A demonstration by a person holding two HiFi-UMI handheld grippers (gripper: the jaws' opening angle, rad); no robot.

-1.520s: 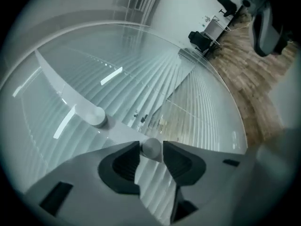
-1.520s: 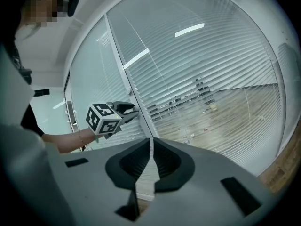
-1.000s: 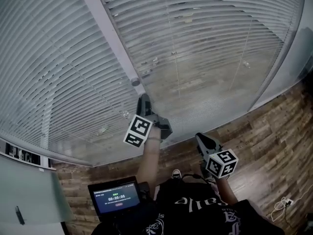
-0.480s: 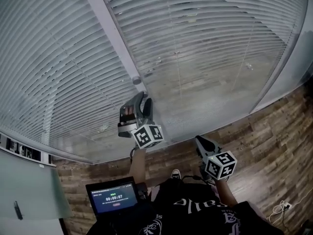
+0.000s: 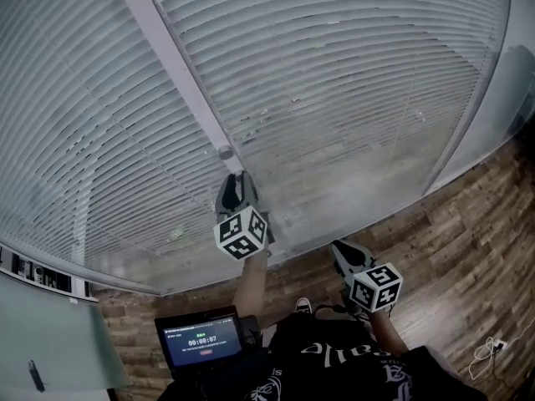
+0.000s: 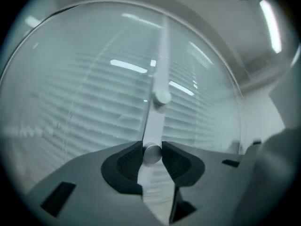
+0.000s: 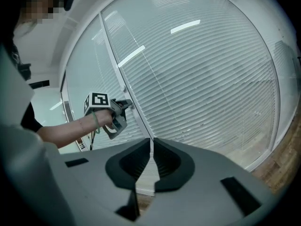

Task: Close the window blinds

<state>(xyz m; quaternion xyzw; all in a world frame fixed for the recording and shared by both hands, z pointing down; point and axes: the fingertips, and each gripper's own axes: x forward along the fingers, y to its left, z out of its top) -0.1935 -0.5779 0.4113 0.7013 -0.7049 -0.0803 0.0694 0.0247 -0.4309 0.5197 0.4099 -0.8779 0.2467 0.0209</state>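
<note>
Closing the jaws of the left gripper (image 5: 236,180) on a round knob (image 6: 151,153), pads touching both its sides, on the pale post (image 5: 167,57) between two panes. Lowered blinds (image 5: 351,82) behind the glass either side of that post. Farther right, holding the right gripper (image 5: 338,246) low, apart from the window, jaws together on nothing.

Dark wood-plank floor (image 5: 468,241), a pale cable (image 5: 483,353) coiled at its right, one shoe (image 5: 303,306) standing on it
</note>
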